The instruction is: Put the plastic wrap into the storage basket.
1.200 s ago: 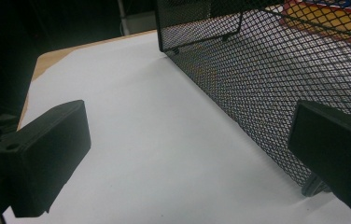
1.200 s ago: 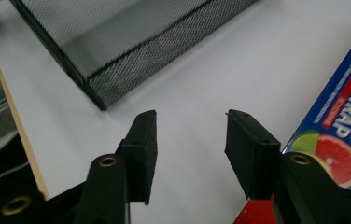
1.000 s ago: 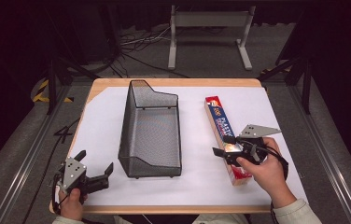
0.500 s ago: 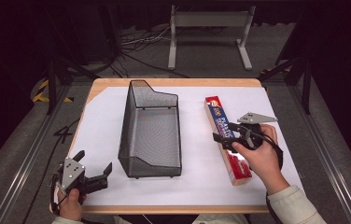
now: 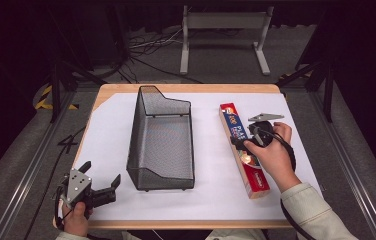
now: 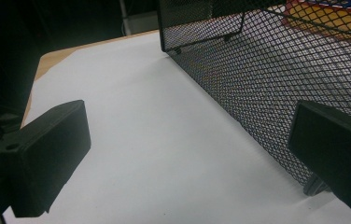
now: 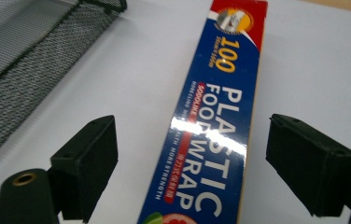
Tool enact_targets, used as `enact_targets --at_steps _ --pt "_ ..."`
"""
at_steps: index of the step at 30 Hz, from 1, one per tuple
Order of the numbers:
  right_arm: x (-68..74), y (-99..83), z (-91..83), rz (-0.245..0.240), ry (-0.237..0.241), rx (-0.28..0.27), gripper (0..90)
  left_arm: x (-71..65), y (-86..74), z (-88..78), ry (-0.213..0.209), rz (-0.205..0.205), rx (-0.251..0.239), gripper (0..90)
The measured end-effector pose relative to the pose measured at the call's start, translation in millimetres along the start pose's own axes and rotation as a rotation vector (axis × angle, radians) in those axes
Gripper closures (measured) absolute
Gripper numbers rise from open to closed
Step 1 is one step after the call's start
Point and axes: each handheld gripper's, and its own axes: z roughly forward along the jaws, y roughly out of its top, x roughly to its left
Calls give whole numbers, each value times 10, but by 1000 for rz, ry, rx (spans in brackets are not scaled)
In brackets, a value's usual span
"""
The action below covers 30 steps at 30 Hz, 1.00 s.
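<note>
Plastic wrap box (image 5: 243, 148): long, narrow cardboard carton, glossy print, blue top face with white lettering, red ends. Lies flat on right half of bench, long axis running away from the person, well apart from the basket.

Right gripper (image 5: 237, 142) hovering over the box's middle, jaws just been opening, now spread wide. In the right gripper view the box (image 7: 213, 126) sits between the matte black blocky pads (image 7: 87, 161), gap on both sides, no contact.

Left gripper (image 5: 107, 186) at near-left corner of bench, jaws spread, nothing between them. Aimed at the basket's near left corner, just beside it, not touching.

Wire mesh basket (image 5: 162, 142): black fine metal mesh, rectangular, open top, stepped far wall, thin wire rim. Centre of bench. Box colours visible through mesh in left gripper view (image 6: 276, 88).

Bench (image 5: 186, 89): light wood top, rounded corners, covered by smooth white sheet (image 5: 108, 135), wood showing only at edges.

Room: dark, grey carpet-like floor, cables (image 5: 146, 47) on floor behind, pale metal stand (image 5: 224, 30) at back, black tripod legs either side.
</note>
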Motion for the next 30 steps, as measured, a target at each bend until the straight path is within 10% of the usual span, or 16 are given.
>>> enact_targets --at_steps 21,30 --pt "-3 -101 320 53 -35 288 167 -3 0 2 0 6 1 1" --pt "61 -128 384 75 -75 354 305 1 -1 0 1 4 0 0"
